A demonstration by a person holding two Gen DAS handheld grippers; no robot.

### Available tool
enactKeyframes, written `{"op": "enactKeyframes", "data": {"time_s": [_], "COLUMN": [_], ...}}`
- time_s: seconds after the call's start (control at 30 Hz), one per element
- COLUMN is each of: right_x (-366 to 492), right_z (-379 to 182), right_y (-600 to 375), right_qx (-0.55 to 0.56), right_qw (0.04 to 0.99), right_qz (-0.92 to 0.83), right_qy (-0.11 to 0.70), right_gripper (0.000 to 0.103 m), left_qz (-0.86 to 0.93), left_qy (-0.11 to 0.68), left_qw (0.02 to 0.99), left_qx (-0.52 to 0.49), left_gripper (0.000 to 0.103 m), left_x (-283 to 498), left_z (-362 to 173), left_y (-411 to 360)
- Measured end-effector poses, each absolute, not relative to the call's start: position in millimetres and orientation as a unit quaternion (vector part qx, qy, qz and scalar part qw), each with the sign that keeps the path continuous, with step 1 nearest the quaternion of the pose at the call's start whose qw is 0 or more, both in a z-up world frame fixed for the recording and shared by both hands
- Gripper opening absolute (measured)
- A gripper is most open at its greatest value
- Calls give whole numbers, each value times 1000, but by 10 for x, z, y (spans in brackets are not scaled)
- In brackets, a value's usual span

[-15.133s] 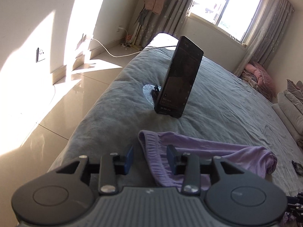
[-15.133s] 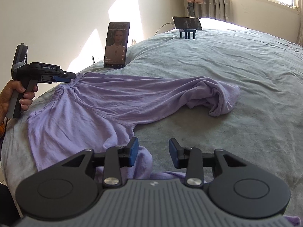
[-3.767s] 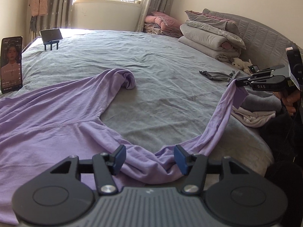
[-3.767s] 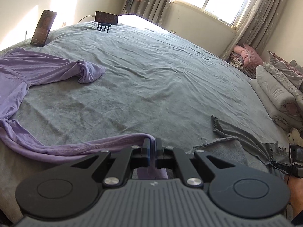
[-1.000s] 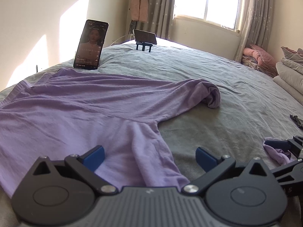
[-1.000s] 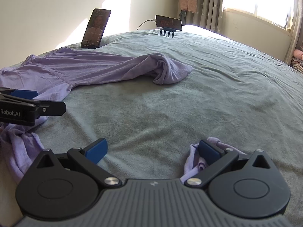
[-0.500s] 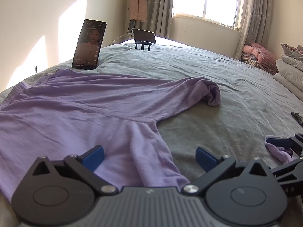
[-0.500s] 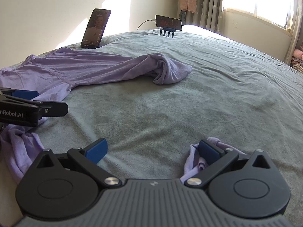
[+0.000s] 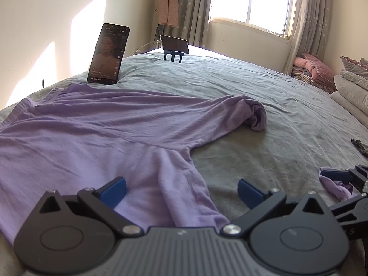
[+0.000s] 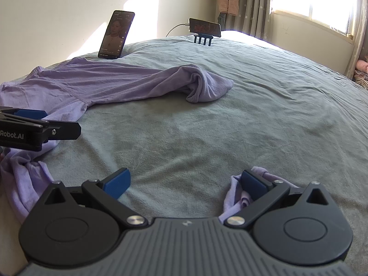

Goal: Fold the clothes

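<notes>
Those purple pants (image 9: pixel 96 138) are thin, floppy knit: light, grippy enough, but they'll sag and bunch if pinched anywhere except a hem or the waistband. They lie spread flat on the gray bed (image 9: pixel 264 96), far leg's cuff rolled over, near leg trailing toward the right tool (image 10: pixel 184 182). Both it and the left tool (image 9: pixel 181 189) are spread wide, holding nothing. Soft blanket, sunny bedroom, a phone (image 9: pixel 108 54) propped close behind the pants.

A lit phone (image 9: pixel 108 54) stands on the grey bed (image 9: pixel 264 105); another phone (image 9: pixel 174 44), apparently charging, sits beyond.
</notes>
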State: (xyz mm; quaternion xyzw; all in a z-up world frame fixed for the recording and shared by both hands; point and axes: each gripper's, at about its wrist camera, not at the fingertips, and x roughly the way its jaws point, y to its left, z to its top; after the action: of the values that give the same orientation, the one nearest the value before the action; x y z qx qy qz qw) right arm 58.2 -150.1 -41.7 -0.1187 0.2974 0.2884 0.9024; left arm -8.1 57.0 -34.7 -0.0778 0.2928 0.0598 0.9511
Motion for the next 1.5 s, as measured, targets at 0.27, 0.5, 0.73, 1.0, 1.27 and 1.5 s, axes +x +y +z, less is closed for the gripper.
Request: {"op": "enactKeyframes", "data": {"time_s": [0.27, 0.5, 0.73, 1.0, 1.27, 1.5], "right_x": [583, 581, 594, 653, 622, 684], "right_z": [-421, -428, -427, -62, 290, 131], "right_y": [-1494, -1434, -1434, -1742, -2121, -2177], "right_qx": [-120, -128, -124, 12, 37, 14], "right_qw": [903, 906, 904, 887, 901, 895], "right_qz": [287, 275, 276, 277, 204, 191], "right_qy": [297, 296, 301, 368, 380, 403], "right_gripper": [103, 103, 103, 103, 93, 55], "left_qz": [33, -32, -76, -117, -165, -201], "left_qy": [315, 347, 350, 347, 373, 370], "left_qw": [943, 931, 928, 927, 908, 903], "left_qx": [-100, -107, -99, -78, -92, -88], "left_gripper": [103, 102, 97, 87, 43, 43], "left_x": [-65, 36, -28, -190, -180, -164], "left_z": [-193, -101, -93, 23, 60, 101], "left_y": [692, 803, 778, 828, 831, 597]}}
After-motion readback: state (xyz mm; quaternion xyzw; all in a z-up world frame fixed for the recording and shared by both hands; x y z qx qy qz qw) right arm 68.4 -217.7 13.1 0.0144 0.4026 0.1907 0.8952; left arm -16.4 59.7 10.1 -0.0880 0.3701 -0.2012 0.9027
